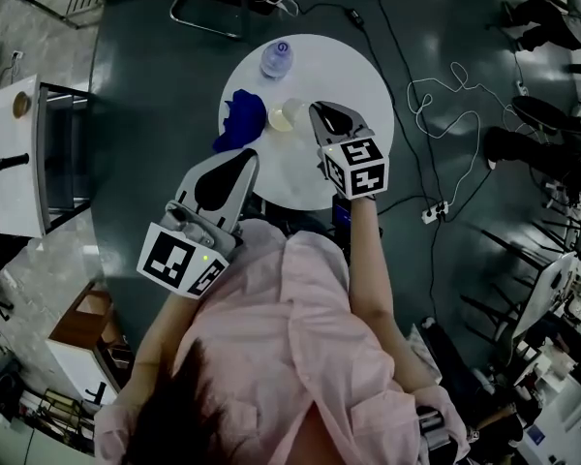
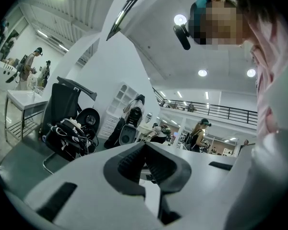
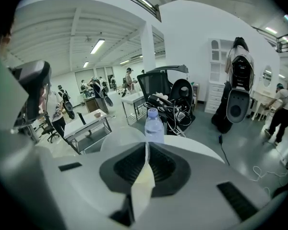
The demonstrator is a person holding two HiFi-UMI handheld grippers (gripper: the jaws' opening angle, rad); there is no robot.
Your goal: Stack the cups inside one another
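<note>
A pale translucent cup (image 1: 286, 115) stands near the middle of the round white table (image 1: 368, 76). My right gripper (image 1: 316, 111) is shut on the cup's right wall. In the right gripper view a thin pale strip of cup wall (image 3: 143, 176) is pinched between the jaws of my right gripper (image 3: 147, 147), and the rest of the cup (image 3: 119, 139) bulges to the left. My left gripper (image 1: 244, 159) hangs at the table's front left edge, shut with nothing in it. In its own view my left gripper (image 2: 145, 148) points out at the room. I see no other cup.
A clear water bottle (image 1: 277, 58) stands at the table's far side, also seen just beyond the jaws (image 3: 154, 125). A crumpled blue cloth (image 1: 239, 120) lies left of the cup. Cables (image 1: 445, 95) trail on the dark floor to the right. A white bench (image 1: 17, 153) stands at left.
</note>
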